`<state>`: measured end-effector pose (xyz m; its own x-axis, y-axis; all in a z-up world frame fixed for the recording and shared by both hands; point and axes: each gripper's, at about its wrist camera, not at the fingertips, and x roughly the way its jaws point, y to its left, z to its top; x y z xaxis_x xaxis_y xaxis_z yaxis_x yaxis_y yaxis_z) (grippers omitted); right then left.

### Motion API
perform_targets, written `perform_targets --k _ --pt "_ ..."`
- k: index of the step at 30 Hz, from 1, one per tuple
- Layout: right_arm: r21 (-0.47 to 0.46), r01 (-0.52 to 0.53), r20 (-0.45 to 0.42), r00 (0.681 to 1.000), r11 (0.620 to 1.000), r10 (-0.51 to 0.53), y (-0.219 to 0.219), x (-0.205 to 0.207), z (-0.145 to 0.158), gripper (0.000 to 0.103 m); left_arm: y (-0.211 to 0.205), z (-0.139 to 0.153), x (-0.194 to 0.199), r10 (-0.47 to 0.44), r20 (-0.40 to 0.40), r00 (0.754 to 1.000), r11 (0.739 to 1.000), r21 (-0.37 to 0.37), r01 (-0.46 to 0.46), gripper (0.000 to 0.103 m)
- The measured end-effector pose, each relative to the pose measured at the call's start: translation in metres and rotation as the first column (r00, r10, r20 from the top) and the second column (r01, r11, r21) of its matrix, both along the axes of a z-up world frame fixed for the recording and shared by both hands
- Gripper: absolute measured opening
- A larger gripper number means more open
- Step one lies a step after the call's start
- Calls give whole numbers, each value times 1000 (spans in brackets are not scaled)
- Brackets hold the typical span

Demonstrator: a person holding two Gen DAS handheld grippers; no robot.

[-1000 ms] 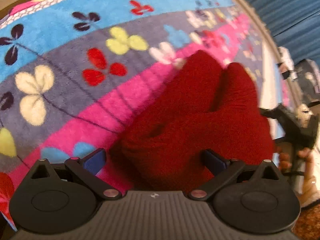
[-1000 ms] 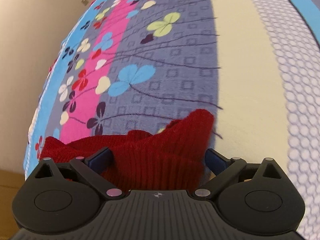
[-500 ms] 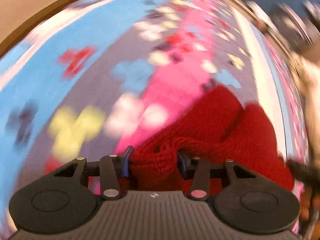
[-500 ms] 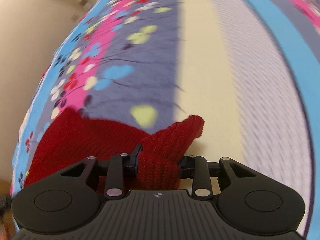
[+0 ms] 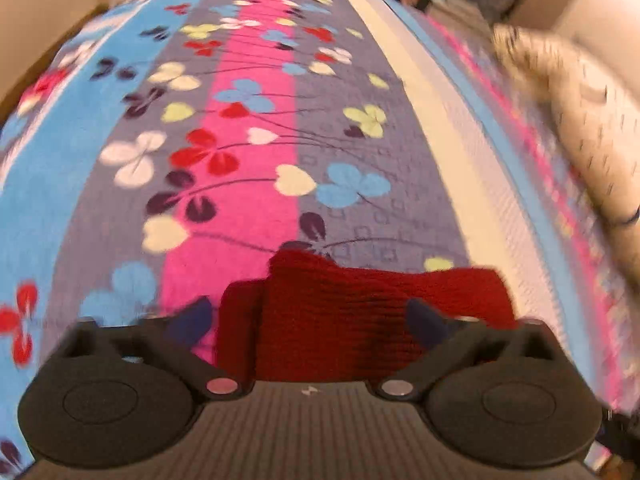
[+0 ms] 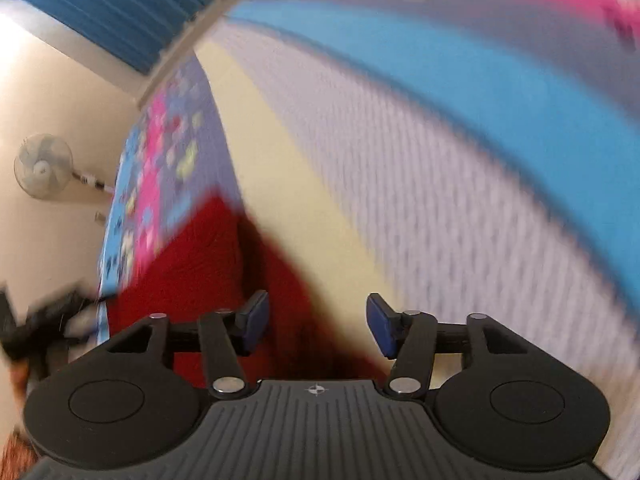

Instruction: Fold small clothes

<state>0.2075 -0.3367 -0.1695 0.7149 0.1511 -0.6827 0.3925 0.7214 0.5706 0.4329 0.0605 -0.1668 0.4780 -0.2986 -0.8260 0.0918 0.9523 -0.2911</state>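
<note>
Now both the left gripper (image 5: pixel 308 320) and right gripper (image 6: pixel 316 320) were opening, empty, releasing the red sweater (image 5: pixel 360 312) at frame bottom, one fold apparently finished.

Even, soft indoor lighting in both views. Heavy motion blur ahead of the right gripper (image 6: pixel 316 320); milder smear right of the left gripper (image 5: pixel 308 320). Fisheye bending at edges.

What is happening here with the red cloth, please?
A person with a gripper in each hand is folding a red knitted garment on a flowered blanket. The left gripper and the right gripper are both opening, and neither pinches the cloth. The garment lies in layers on the blanket, so one fold seems done.
</note>
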Motion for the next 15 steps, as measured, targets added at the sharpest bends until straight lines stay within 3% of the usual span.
perform_targets --k 2,4,6,7,8,9,10,12,15 --pt "-38 -91 23 996 995 91 0 30 13 74 8 -3 1 12 -11 1000 1000 -27 -12 103" --pt "-5 -239 41 970 971 239 8 67 11 76 8 -8 4 16 -26 1000 999 -29 -17 103" --pt "14 -333 -10 943 943 333 25 100 -3 76 5 -13 5 13 -46 999 999 -36 -14 102" --pt "24 -362 -34 931 932 362 32 112 -10 60 3 -14 5 8 -51 999 999 -48 -10 93" --pt "18 -375 -34 926 927 376 40 122 -14 27 3 -12 1 -2 -41 999 998 -56 -1 62" --pt "-10 -376 -26 926 927 376 47 126 -11 26 2 -8 -1 -15 -29 999 999 -51 13 46" --pt "-54 -379 4 925 924 380 53 129 -3 18 1 -4 -4 -12 -12 1000 1000 -18 12 34" --pt "-134 -384 46 918 913 393 59 138 14 17 10 0 -12 8 23 1000 1000 -17 -8 28" --pt "-128 -379 -23 925 916 380 67 157 -3 17 27 -13 -14 62 -7 998 998 -30 -62 28"
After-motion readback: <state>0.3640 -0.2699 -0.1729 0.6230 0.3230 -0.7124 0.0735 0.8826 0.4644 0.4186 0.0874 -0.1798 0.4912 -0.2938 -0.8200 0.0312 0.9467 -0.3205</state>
